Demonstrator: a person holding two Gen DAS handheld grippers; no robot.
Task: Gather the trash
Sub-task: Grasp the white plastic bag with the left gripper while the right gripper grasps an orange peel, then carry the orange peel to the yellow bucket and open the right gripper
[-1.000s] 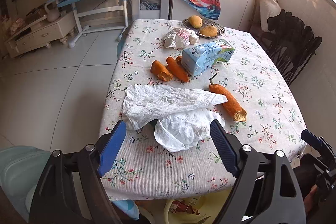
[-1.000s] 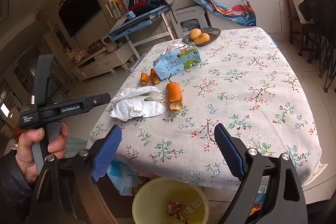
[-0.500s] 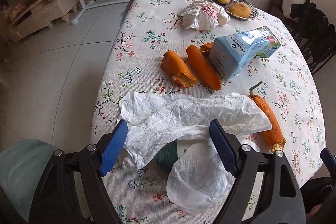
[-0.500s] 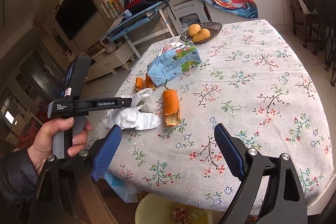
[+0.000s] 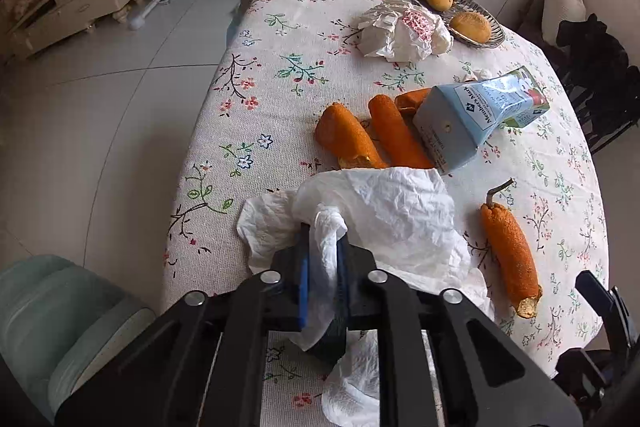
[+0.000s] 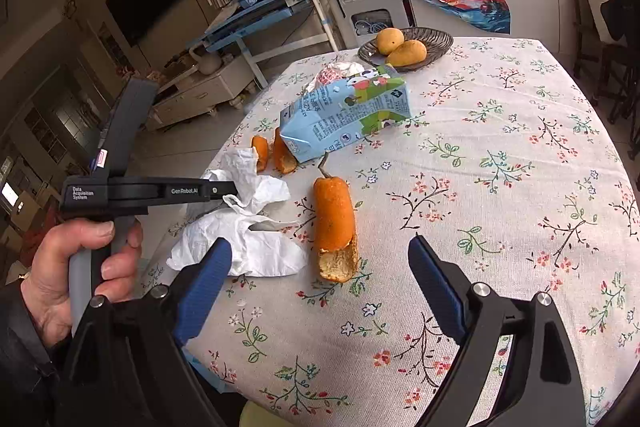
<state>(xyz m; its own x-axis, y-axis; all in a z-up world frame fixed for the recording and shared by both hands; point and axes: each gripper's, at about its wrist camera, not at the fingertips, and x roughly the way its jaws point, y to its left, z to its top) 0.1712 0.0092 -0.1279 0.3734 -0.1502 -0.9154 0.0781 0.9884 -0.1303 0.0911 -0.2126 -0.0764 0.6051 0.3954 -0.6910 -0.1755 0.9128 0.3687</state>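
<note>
While the left gripper [image 5: 323,263] was clamped tight on a fold of the crumpled white tissue [image 5: 384,211], the rest of that tissue was spread over the floral tablecloth [image 5: 256,115] near the table's edge. The right gripper [image 6: 320,279] was hanging wide open with nothing in it, just above the cloth. At about 12 o'clock from its gap sat an orange peel with a stem [image 6: 334,223], touching the tissue's edge on one side. Further out, around 11 o'clock, were two more orange peel pieces [image 6: 272,155] right up against a tipped-over blue milk carton [image 6: 348,115]. Past that was another wad of paper [image 5: 404,35] next to a wire basket [image 6: 432,41] of mangoes [image 6: 406,53].
</note>
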